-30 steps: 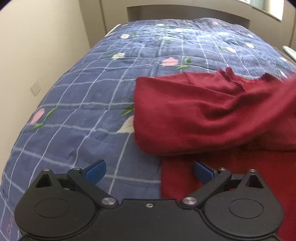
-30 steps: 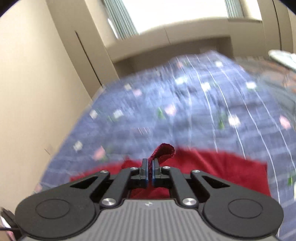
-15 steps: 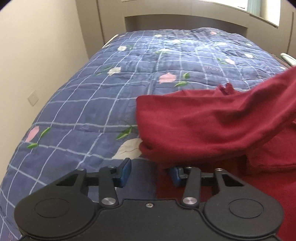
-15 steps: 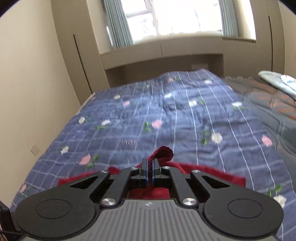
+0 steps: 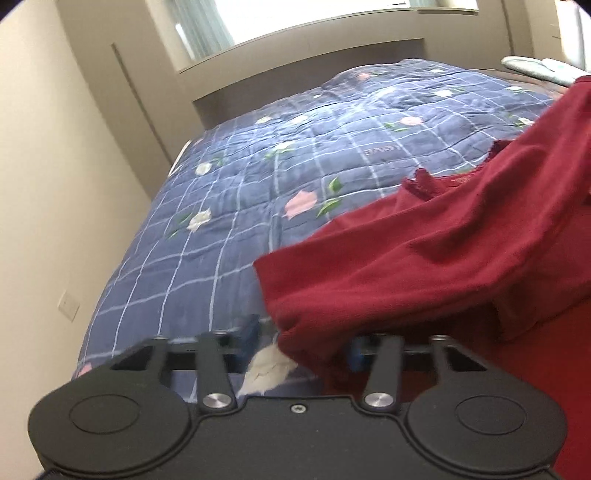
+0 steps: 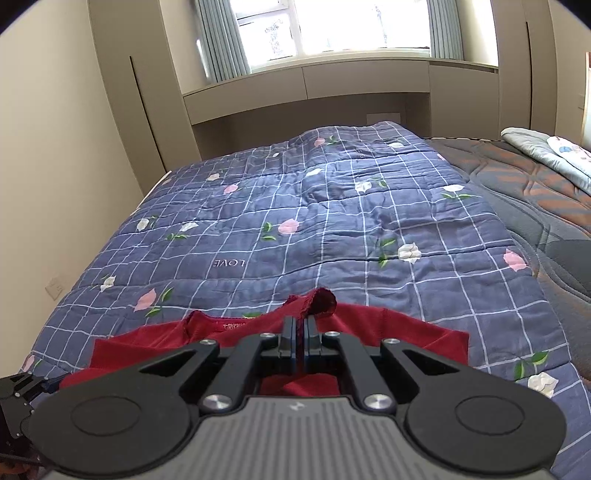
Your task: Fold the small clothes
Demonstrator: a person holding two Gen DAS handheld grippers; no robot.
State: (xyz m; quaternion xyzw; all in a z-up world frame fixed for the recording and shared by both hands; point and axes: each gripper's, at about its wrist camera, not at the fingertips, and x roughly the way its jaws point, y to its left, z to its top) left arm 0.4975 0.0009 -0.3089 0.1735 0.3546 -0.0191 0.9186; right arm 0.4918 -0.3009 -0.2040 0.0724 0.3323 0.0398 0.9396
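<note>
In the left wrist view the left gripper [image 5: 301, 341] sits at six o'clock. Its jaws have just been closing, and the blue pads [image 5: 252, 334] stand part-way in, with the lower corner of the red garment [image 5: 424, 266] hanging into the gap. Whether the pads press on the cloth I cannot tell; the right one is half hidden by it. From there the garment rises toward two o'clock, lifted off the blue checked quilt [image 5: 295, 177], which runs on toward twelve o'clock.

In the right wrist view the right gripper [image 6: 300, 334] is at six o'clock, fingers pressed together and pinching a ruffled edge of the red garment [image 6: 369, 325], a tuft of which stands up past the tips. The rest of the cloth spreads from eight to four o'clock on the quilt [image 6: 332, 229]. A window [image 6: 332, 29] is at twelve o'clock, and a folded pale blanket [image 6: 546, 147] at two o'clock.
</note>
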